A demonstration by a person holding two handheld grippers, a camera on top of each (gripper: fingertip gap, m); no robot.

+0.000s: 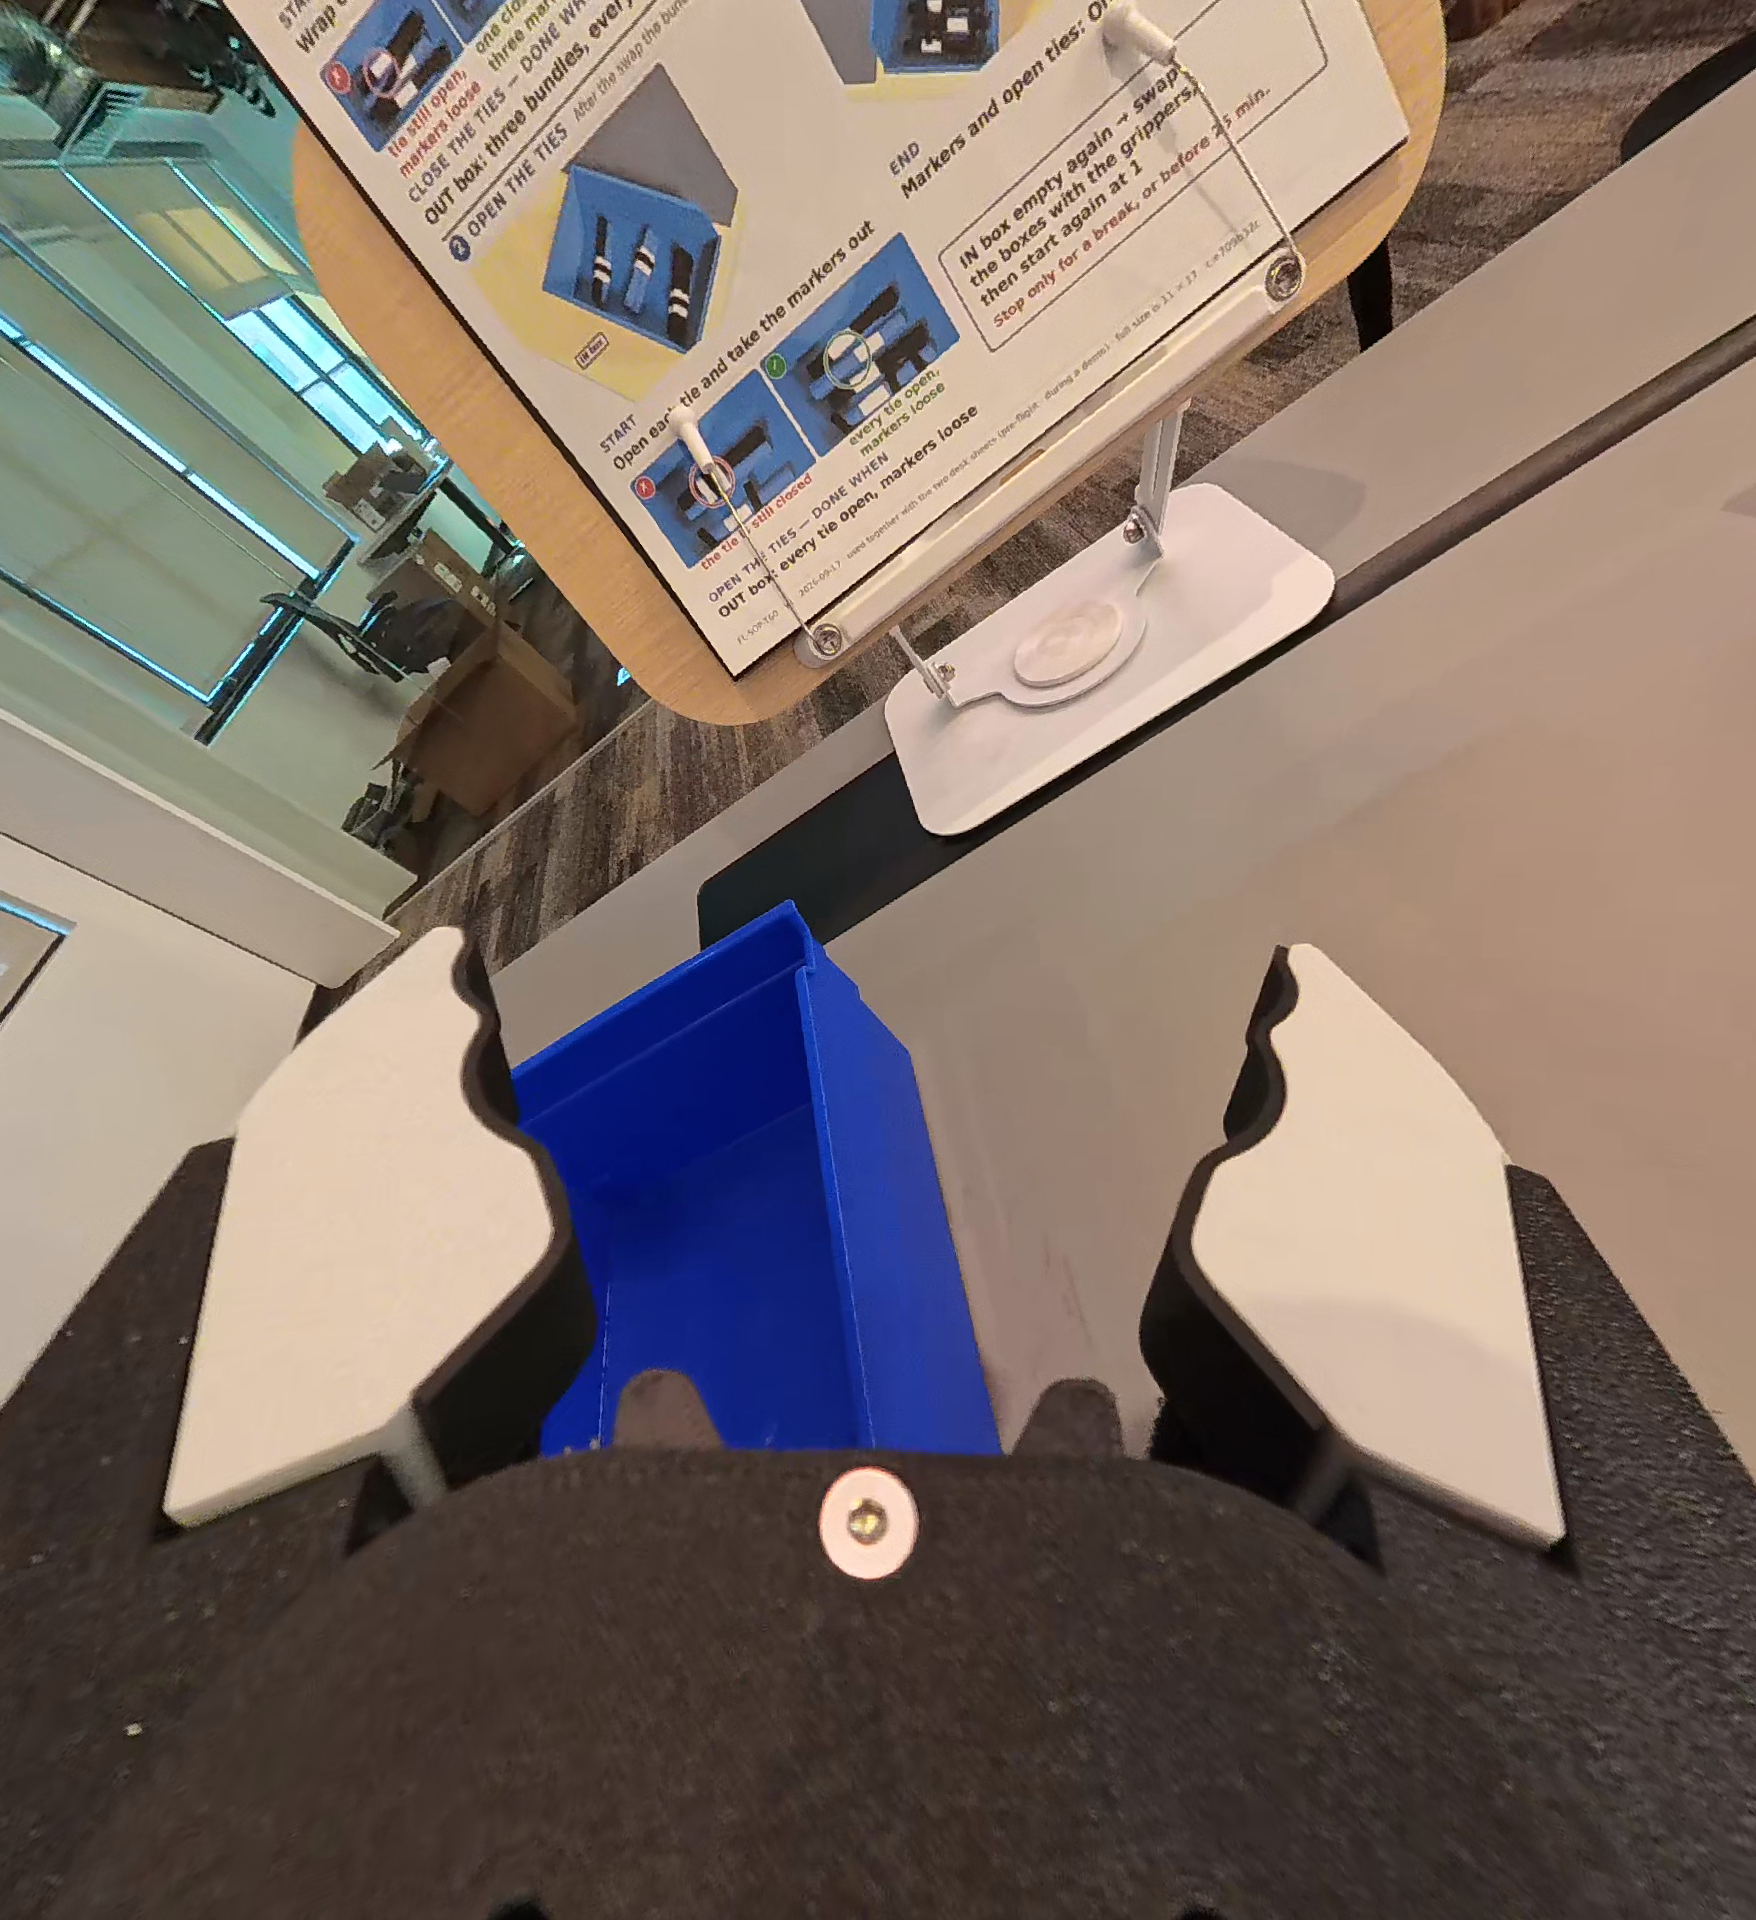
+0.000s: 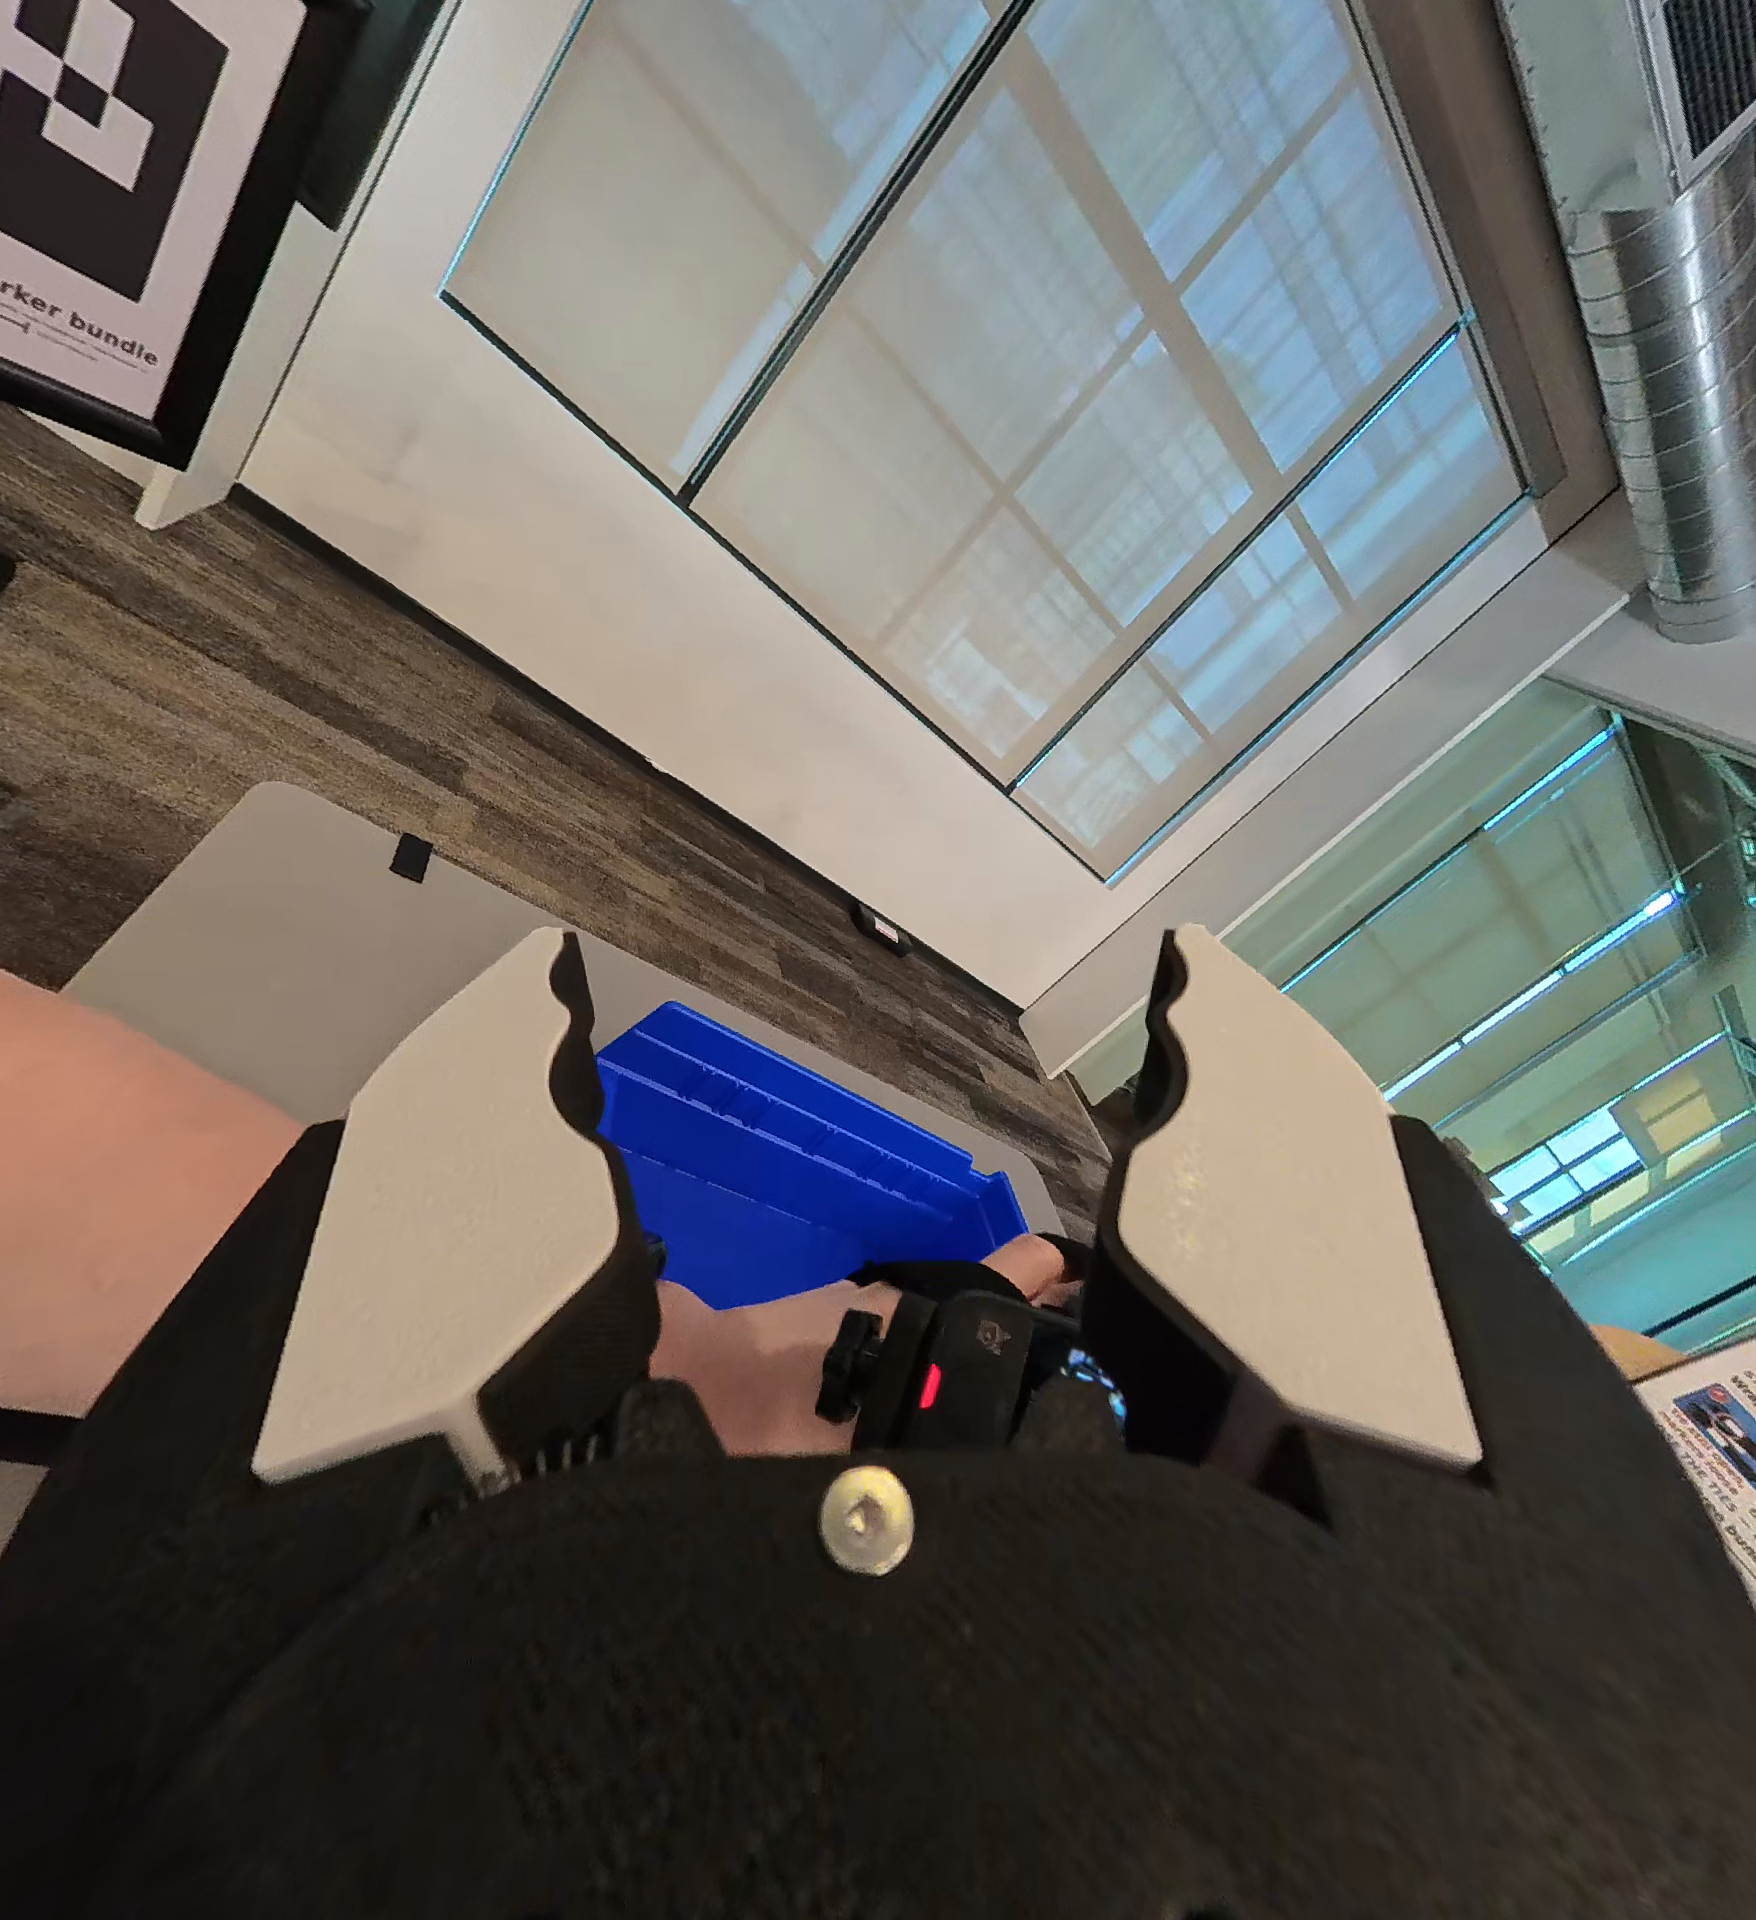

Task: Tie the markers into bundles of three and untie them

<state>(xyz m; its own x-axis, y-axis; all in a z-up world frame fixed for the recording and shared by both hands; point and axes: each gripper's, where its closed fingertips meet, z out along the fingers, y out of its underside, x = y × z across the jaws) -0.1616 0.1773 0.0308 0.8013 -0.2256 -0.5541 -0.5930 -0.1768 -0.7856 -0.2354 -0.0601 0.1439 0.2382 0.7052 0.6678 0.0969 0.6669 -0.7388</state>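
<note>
Only blue bin (image 1: 749, 1226), glossy, inside bare

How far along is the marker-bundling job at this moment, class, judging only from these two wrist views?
Nothing looks done: no markers or ties show in either view, and the visible part of the blue bin is empty. In hand: nothing; the left gripper and right gripper are both open and empty, held above the grey table. All the bundling and untying seems left. An instruction sheet stands on a stand beyond.

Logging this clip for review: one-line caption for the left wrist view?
Open left gripper above an empty-looking blue bin on a grey table, instruction sheet stand behind.
</note>
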